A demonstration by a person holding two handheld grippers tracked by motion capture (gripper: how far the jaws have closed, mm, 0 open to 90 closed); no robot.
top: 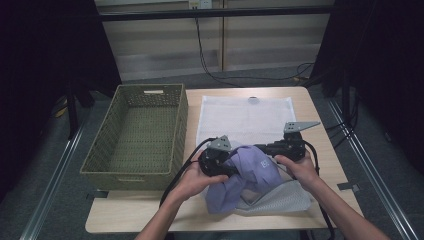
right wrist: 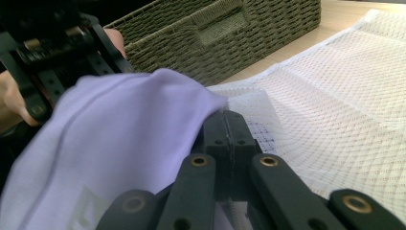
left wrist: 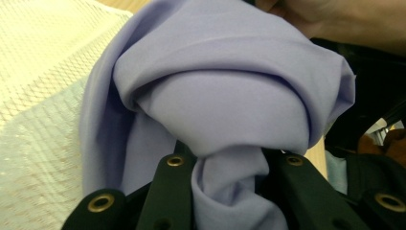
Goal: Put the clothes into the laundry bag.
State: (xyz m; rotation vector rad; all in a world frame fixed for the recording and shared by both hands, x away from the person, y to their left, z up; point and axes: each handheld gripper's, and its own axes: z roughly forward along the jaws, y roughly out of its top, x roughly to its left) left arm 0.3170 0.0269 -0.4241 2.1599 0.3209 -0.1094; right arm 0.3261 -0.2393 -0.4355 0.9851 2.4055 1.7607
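Now | cloth bunched between left claw and right claw, both clamped on it | mesh bag lying just beyond | basket farther left, nearer left claw

Woven basket walling the table's left side, open table edge right of white mesh bag
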